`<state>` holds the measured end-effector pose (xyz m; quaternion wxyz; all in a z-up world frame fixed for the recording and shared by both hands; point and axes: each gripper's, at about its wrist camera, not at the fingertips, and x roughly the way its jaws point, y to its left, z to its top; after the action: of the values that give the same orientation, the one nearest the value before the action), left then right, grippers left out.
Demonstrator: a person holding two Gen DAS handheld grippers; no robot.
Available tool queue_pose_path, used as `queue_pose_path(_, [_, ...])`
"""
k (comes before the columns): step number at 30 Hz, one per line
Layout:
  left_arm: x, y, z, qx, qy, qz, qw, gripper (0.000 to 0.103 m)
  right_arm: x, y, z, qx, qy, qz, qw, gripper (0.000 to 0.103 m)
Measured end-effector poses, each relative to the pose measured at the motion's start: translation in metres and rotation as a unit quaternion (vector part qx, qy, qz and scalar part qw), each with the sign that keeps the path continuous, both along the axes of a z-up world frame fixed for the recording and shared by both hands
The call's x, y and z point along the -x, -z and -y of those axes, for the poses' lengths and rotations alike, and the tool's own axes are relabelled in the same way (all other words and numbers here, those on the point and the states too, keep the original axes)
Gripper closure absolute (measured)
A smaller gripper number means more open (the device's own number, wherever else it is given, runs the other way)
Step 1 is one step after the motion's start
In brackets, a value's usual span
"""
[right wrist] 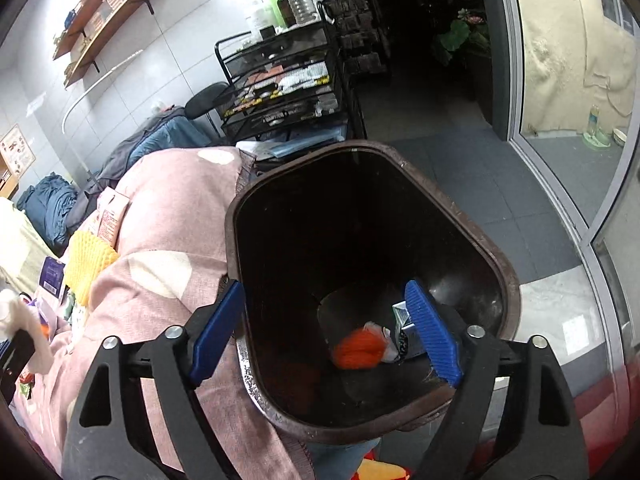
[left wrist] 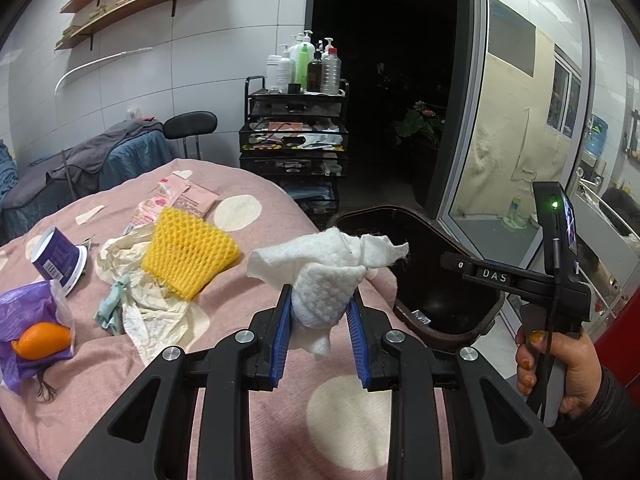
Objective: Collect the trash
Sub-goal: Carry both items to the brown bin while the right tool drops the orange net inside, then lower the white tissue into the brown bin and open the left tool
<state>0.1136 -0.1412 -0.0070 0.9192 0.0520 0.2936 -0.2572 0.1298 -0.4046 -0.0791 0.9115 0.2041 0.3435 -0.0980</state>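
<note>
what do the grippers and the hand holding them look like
Both are black plastic frames with silver bolts and ribbed blue pads. The right gripper carries white "DAS" lettering, a green LED and a black cable down its handle. The right hand has orange-yellow nail polish and a dark sleeve.

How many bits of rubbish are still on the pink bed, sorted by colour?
Yellow: 1, foam net
Purple: 2, paper cup, plastic bag
Pink: 2, packets
Cream: 1, crumpled paper
Orange: 1, peel
Total: 7
</note>
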Motion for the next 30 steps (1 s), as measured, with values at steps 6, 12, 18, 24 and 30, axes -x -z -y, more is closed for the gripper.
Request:
queue_pose_path(6, [-0.004, -0.002, 0.020, 0.000, 0.021, -0.002, 0.9998, 0.076, 0.014, -0.009, 0.003, 0.005, 0.008, 0.016, 1.000, 0.013])
queue_pose_path(12, [-0.014, -0.002, 0.044, 0.002, 0.049, -0.014, 0.9987, 0.076, 0.031, -0.021, 0.004, 0.031, 0.015, 0.033, 0.999, 0.010])
queue_pose_path(18, [-0.029, 0.004, 0.076, -0.003, 0.073, -0.038, 0.9966, 0.076, 0.043, -0.027, 0.012, 0.050, 0.028, 0.039, 0.998, 0.009])
queue_pose_path(24, [-0.041, 0.011, 0.102, -0.017, 0.090, -0.059, 0.9941, 0.076, 0.054, -0.023, 0.026, 0.041, 0.045, 0.034, 0.998, 0.009])
queue_pose_path(30, [-0.048, 0.020, 0.123, -0.036, 0.100, -0.074, 0.9916, 0.076, 0.060, -0.019, 0.037, 0.036, 0.059, 0.031, 0.997, 0.009])
